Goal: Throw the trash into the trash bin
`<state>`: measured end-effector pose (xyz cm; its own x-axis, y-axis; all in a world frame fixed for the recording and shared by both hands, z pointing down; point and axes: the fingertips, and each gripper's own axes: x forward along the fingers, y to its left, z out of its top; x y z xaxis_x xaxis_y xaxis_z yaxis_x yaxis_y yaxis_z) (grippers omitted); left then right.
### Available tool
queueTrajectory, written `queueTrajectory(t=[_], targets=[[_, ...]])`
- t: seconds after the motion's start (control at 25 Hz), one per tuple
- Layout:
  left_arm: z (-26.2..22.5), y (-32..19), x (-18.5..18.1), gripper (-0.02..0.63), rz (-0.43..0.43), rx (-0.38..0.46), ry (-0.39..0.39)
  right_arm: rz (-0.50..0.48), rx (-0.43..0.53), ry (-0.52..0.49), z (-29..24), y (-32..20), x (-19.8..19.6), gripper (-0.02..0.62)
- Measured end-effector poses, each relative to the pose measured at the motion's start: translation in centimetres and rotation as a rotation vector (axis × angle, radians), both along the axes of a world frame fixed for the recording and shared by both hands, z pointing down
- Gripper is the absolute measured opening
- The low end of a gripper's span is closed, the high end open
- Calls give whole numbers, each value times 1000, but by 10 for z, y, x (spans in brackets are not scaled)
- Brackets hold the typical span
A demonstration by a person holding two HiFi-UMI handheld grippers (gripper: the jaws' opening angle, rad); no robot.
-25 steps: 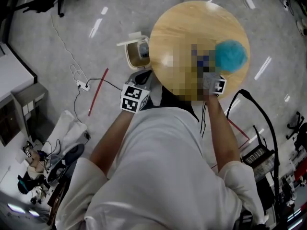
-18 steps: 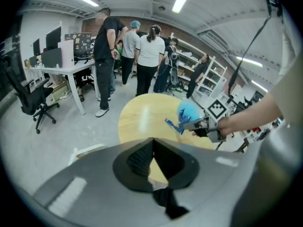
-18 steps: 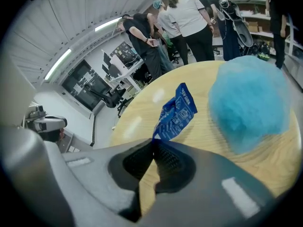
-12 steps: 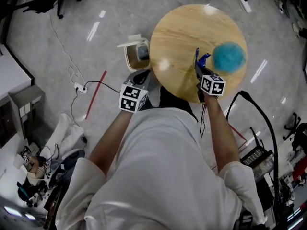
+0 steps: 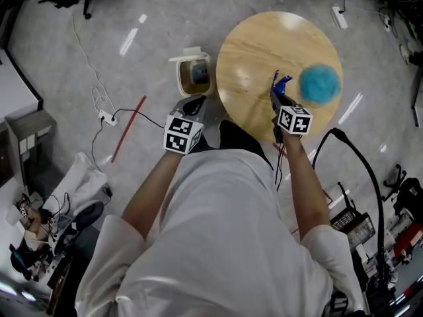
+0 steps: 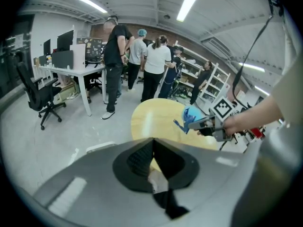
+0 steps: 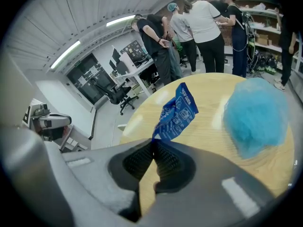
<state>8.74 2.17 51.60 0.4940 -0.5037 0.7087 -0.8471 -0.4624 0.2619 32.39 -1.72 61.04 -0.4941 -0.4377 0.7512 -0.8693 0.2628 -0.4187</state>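
R gripper (image 7: 153, 151) clamped tight on the blue wrapper (image 7: 177, 111), held just above the table (image 5: 251, 58) at its near edge. L gripper (image 6: 152, 144) closed, empty, left of table. Step: carry. Next: swing left to the bin (image 5: 194, 75) beside the table, then release. Vs a sec ago, wrapper's lifted clear.

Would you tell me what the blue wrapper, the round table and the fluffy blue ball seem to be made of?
Blue wrapper: probably thin plastic film, printed and slightly glossy, with sharp creases.
Round table: wood or wood-look laminate, pale grain under a soft sheen.
Fluffy blue ball: seemingly fibre or yarn, matte, with a fuzzy outline.
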Motion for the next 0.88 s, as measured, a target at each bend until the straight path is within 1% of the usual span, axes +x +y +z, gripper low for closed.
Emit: queueTrajectory(t=[0.28,0.88], targets=[[-7,10,-46,5,-57,9,13,-49,8,15,-11,5,-40,2],[-5,46,-144,3,-187,12,19,-189,20,5,-23,16,-149,3]])
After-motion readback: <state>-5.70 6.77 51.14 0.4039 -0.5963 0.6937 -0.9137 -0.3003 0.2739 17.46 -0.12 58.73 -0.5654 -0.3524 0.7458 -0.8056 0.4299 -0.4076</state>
